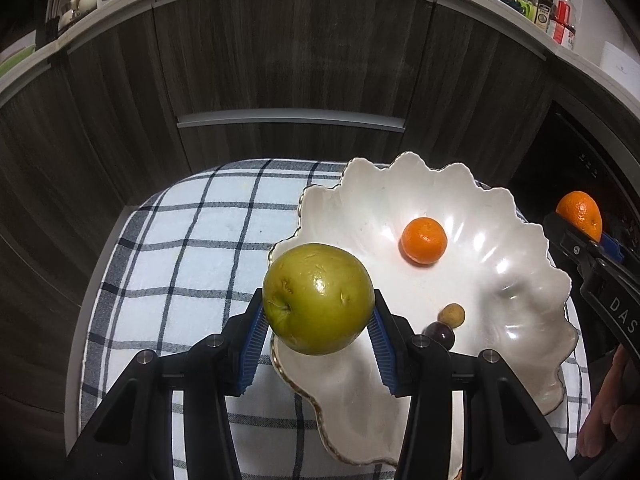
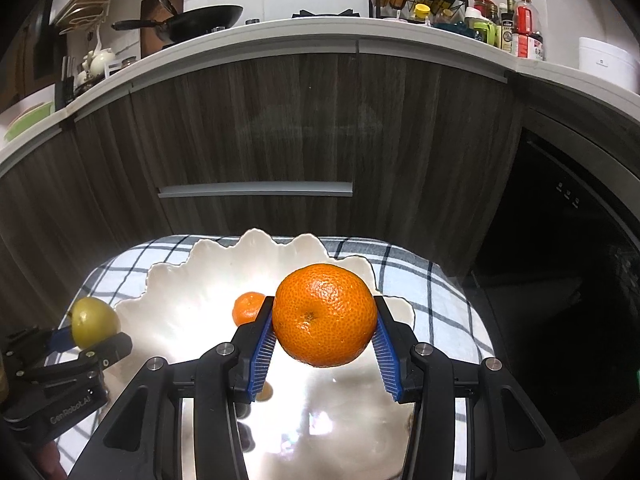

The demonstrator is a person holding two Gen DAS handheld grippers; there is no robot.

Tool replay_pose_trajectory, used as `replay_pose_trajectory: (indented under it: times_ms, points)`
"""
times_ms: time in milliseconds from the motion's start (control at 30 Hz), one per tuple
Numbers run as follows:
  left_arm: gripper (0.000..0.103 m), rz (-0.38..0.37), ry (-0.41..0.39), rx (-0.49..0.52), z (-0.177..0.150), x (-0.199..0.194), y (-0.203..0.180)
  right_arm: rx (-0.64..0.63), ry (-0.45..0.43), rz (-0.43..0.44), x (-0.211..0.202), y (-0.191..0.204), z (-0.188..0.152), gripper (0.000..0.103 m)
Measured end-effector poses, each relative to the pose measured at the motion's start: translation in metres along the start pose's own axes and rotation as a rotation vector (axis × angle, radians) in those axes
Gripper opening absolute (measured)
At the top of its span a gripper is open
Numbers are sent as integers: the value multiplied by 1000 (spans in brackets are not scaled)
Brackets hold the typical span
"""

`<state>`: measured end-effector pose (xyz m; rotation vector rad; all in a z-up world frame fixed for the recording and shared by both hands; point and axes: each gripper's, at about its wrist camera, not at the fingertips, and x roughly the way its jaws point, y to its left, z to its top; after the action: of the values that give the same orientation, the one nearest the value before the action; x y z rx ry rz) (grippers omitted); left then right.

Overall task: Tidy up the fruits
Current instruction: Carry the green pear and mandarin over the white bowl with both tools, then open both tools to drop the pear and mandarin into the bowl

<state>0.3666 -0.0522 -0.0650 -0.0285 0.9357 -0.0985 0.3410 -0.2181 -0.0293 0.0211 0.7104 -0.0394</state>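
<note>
My left gripper (image 1: 319,312) is shut on a green apple (image 1: 318,298), held over the near-left rim of a white scalloped bowl (image 1: 500,276). In the bowl lie a small mandarin (image 1: 424,240), a tan longan-like fruit (image 1: 451,315) and a dark grape (image 1: 440,335). My right gripper (image 2: 325,322) is shut on a large orange (image 2: 325,314) above the same bowl (image 2: 192,304), with the small mandarin (image 2: 247,307) behind its left finger. The left gripper with the apple (image 2: 94,322) shows at the left of the right wrist view. The orange (image 1: 581,214) shows at the right edge of the left wrist view.
The bowl stands on a blue-and-white checked cloth (image 1: 180,248) over a small table. Dark wood cabinets (image 2: 280,120) rise right behind it, with a cluttered counter above. A dark appliance front (image 2: 560,280) stands to the right. A hand (image 1: 612,412) shows at the lower right.
</note>
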Motion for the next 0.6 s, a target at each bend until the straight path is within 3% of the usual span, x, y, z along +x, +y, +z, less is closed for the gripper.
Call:
replay_pose_trajectory:
  times_ms: [367,433,467,500,600]
  points:
    - [49,-6,24,-1,-3,11,-1,0,25,-14,13,-3,-1,47]
    - [61,-9,16,1,-3,9,-3,-4,28,-13,13,-3,-2,47]
    - [74,-4,9,-4,-3,7,-2,-4,31,-12,14,-3,-2,47]
    - [80,2,4,-8,-3,6,-2,-2,36,-10,15,-3,-2,47]
    - [82,15,-9,-4,-2,3,-3,11,52,-5,17,-5,-4,48]
